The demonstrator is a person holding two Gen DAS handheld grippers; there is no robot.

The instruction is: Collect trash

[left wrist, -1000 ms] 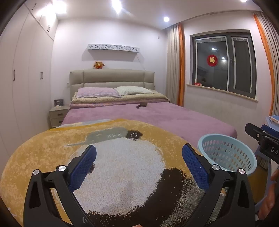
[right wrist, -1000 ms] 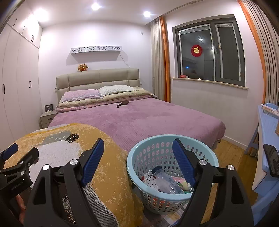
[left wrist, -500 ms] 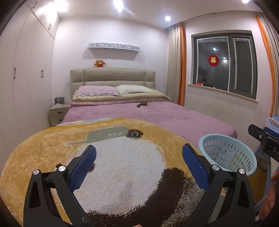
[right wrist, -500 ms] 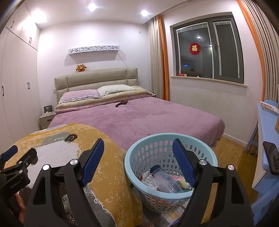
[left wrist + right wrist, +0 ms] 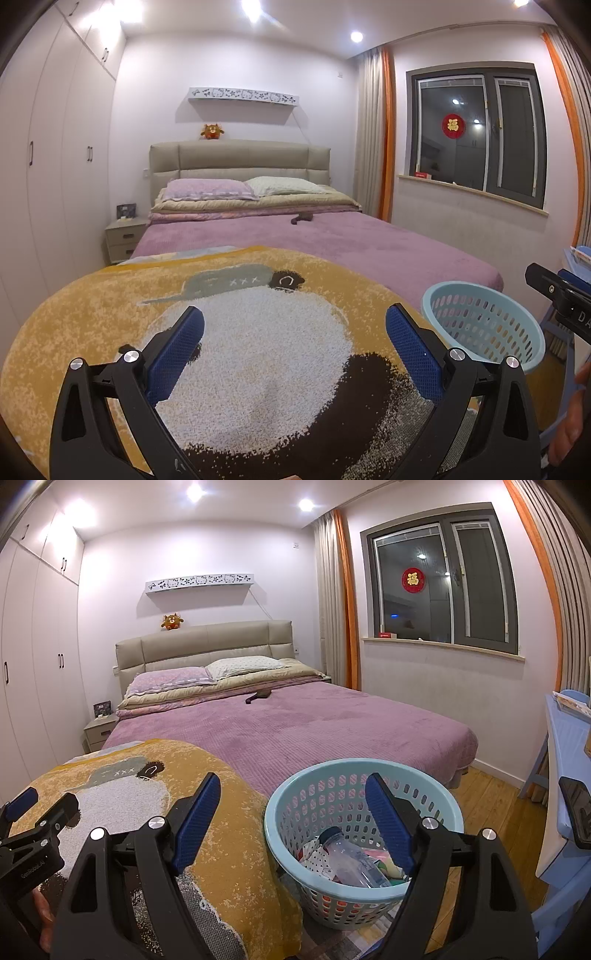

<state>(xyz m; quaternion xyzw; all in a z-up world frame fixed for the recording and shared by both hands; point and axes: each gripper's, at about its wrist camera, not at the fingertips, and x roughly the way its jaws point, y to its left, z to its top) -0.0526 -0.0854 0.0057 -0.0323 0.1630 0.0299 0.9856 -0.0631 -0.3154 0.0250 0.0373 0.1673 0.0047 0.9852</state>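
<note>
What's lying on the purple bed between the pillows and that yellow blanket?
Only a small dark object near the pillows; the rest of the purple cover down to the yellow blanket is bare, clearest in the right wrist view.

walls pale | bed (image 5: 295, 723) purple | window (image 5: 439, 590) dark | floor (image 5: 491, 805) wood

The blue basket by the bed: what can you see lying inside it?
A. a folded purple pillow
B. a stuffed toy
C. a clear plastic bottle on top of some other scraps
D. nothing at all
C: in the right wrist view a clear plastic bottle lies inside the blue basket on colourful scraps.
</note>
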